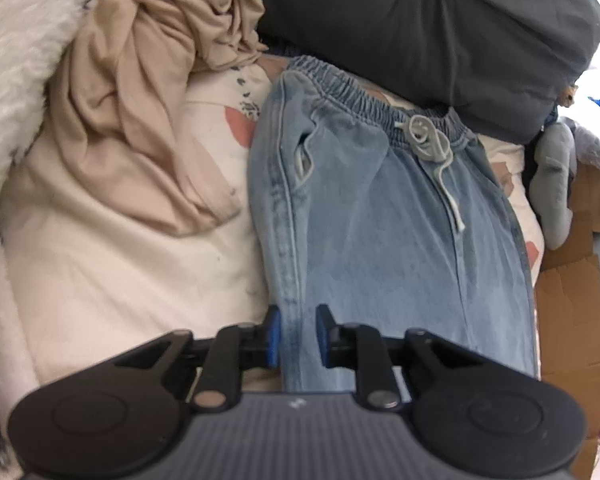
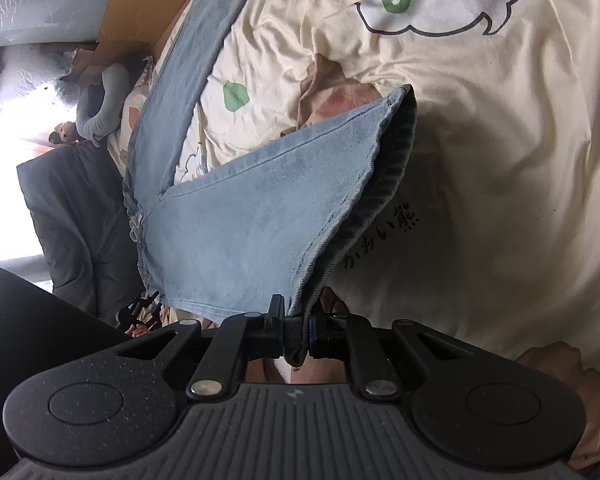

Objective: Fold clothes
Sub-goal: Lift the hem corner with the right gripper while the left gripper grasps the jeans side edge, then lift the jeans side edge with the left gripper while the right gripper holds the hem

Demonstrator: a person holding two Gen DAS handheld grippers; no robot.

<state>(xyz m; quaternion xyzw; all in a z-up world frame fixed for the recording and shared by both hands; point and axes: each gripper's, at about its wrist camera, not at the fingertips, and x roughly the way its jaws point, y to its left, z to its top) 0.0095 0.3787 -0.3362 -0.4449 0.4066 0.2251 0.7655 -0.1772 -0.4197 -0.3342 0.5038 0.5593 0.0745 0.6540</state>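
We see the light-blue denim trousers with an elastic waistband point(image 1: 380, 216) lying on a cream printed bedsheet point(image 1: 112, 264). Our left gripper point(image 1: 298, 336) has its fingers narrowly apart around the trousers' side seam. Our right gripper point(image 2: 296, 328) has its fingers pinched tight on a lifted trouser hem.
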